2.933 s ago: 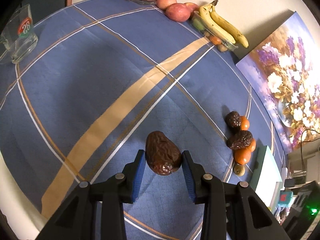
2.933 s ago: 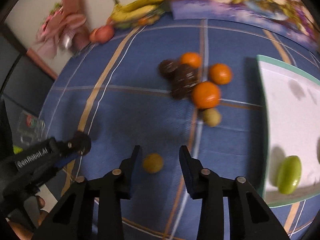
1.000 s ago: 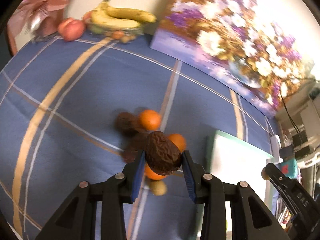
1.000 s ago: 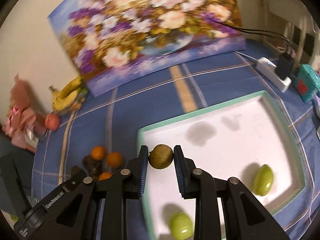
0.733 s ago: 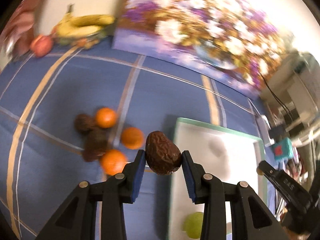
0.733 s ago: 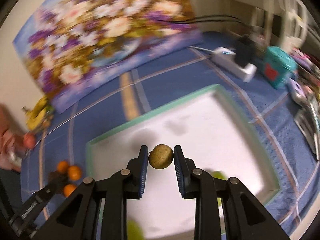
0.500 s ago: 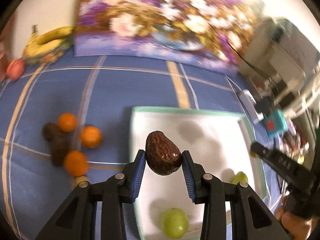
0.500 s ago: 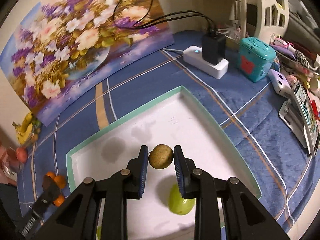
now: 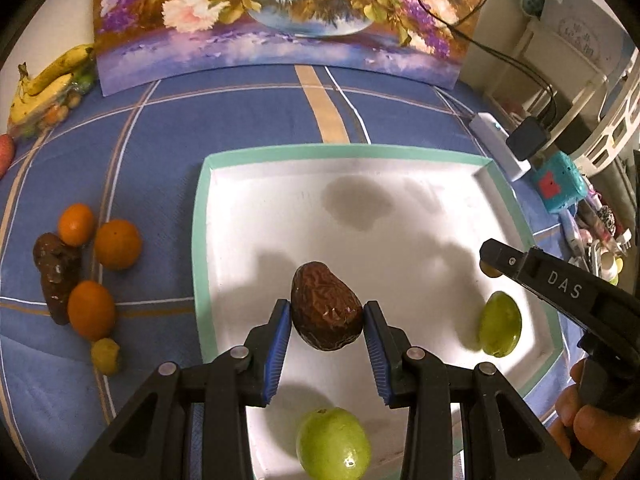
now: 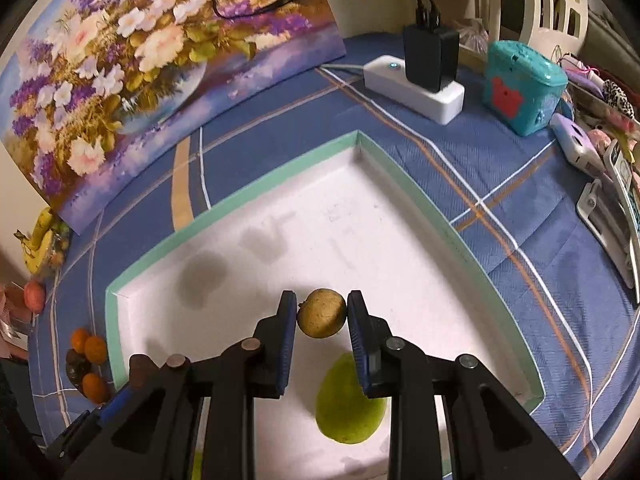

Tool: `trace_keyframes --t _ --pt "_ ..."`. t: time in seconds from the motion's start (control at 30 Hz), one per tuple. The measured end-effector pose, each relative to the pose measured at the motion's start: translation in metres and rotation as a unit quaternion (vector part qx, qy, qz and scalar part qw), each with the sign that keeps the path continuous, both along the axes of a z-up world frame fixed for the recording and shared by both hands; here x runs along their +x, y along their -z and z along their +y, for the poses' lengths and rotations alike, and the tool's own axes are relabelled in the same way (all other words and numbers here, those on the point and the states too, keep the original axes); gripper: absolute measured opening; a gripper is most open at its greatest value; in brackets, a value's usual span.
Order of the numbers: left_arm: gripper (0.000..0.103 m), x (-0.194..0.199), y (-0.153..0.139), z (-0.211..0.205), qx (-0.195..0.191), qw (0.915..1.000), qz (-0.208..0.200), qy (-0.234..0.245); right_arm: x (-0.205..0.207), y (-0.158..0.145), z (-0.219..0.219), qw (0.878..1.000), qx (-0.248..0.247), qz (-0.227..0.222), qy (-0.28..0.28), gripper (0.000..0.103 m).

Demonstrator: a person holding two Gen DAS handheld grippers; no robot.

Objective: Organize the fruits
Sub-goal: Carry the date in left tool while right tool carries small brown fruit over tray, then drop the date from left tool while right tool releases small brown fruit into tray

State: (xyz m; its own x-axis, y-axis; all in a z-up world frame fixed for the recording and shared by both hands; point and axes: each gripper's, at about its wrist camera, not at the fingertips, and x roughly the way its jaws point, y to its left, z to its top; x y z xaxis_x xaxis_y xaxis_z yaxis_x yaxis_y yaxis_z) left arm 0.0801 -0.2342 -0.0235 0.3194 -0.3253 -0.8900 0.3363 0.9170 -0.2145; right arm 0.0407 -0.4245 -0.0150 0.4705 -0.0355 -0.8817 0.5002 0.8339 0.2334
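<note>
While your left gripper point(image 9: 325, 330) grasps the wrinkled dark brown dried fruit point(image 9: 325, 308) above the white tray with the mint-green rim point(image 9: 199, 240), your right gripper point(image 10: 322, 322) clenches the small round tan fruit point(image 10: 322, 313) over the same tray. Both look light. The brown one seems soft and sticky, so squeeze gently at its wide middle. The tan one may roll when released.

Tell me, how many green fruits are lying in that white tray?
2 that I can see: one green fruit at the near edge of the white tray, the other by its right rim. The gripper bodies could hide more.
</note>
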Motion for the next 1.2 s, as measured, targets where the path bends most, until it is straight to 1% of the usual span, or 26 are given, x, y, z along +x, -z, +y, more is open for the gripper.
trace_keyframes --t 0.33,0.97,1.07,1.2 --pt "0.039 -0.001 0.01 -0.005 0.011 0.9999 0.01 0.008 0.001 0.009 0.003 1.0 -0.005 0.016 -0.003 0.027" --pt "0.041 0.002 0.01 -0.011 0.019 0.9995 0.016 0.017 0.005 0.013 0.006 0.999 -0.013 0.028 -0.008 0.027" --pt "0.041 0.001 0.006 -0.011 0.018 0.9996 0.012 0.019 0.004 0.009 0.006 0.999 -0.019 0.027 -0.009 0.031" --pt "0.041 0.0 -0.002 -0.01 0.009 0.9996 0.013 0.023 0.002 -0.001 0.006 0.999 -0.028 0.024 -0.012 0.032"
